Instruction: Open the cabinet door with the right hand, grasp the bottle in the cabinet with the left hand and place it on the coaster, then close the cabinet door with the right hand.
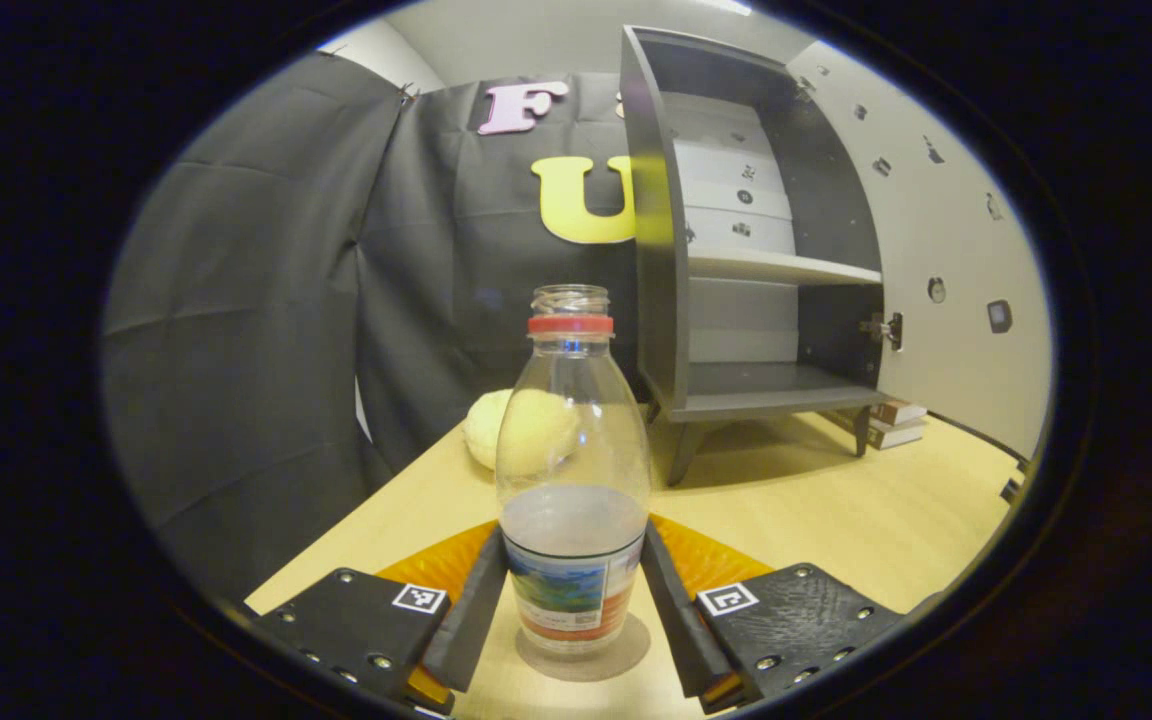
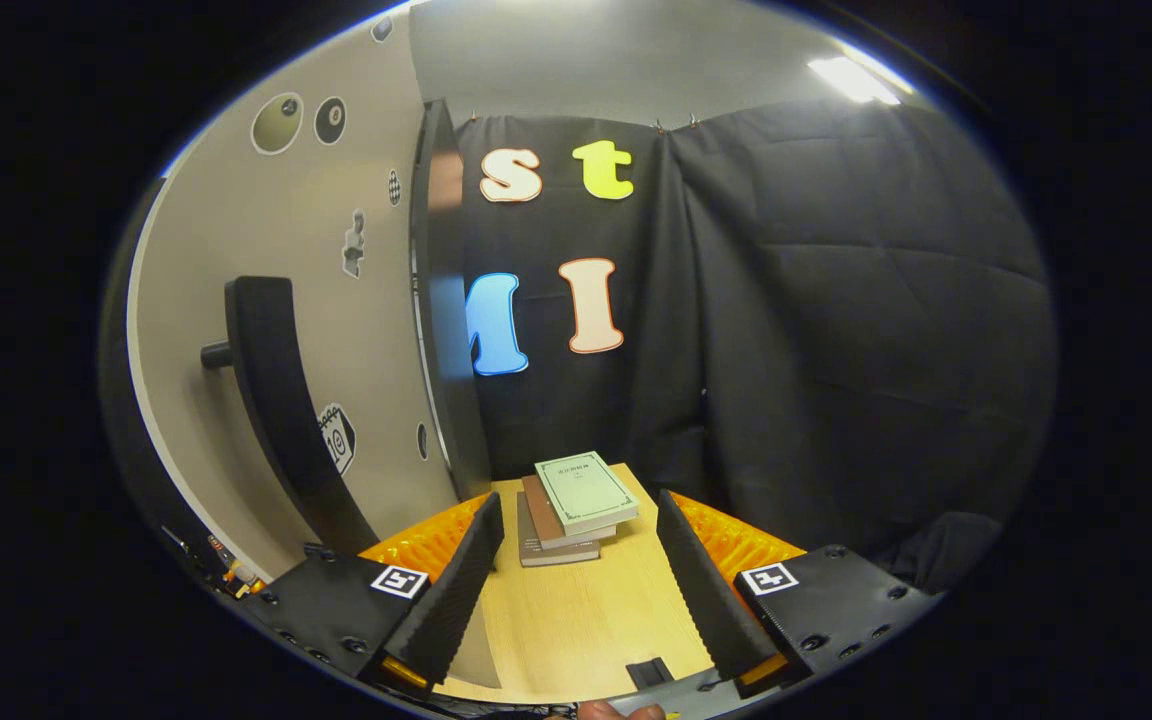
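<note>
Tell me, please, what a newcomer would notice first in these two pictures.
First the clear bottle, uncapped with a red neck ring, standing on a round coaster between the left gripper jaws. Behind it, the grey cabinet stands with its shelves bare. In the right gripper view, the open door with its black handle stands left, and stacked books lie ahead on the table.

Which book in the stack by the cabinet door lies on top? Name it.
The pale green book tops the stack, slightly turned. The two beneath it are brown: a reddish-brown one and a darker one at the bottom on the table.
</note>
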Demonstrator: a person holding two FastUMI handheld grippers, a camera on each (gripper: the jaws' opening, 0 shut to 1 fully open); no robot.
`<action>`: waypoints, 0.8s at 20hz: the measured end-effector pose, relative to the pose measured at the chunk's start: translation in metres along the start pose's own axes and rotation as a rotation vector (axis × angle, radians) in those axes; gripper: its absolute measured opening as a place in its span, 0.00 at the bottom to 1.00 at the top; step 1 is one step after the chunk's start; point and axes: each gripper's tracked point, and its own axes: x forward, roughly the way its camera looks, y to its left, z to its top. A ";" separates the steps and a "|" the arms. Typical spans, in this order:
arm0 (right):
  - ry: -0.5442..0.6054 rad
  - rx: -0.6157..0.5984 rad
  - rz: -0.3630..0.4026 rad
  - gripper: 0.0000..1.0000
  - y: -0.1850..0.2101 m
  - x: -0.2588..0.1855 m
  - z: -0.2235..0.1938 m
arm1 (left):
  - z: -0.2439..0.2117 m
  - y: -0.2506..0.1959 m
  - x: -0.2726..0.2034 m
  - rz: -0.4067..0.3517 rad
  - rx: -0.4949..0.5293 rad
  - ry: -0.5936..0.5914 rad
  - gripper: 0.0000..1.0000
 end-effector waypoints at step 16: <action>0.006 0.049 -0.011 0.98 0.006 -0.005 -0.016 | -0.012 -0.003 -0.003 -0.008 0.003 0.005 0.86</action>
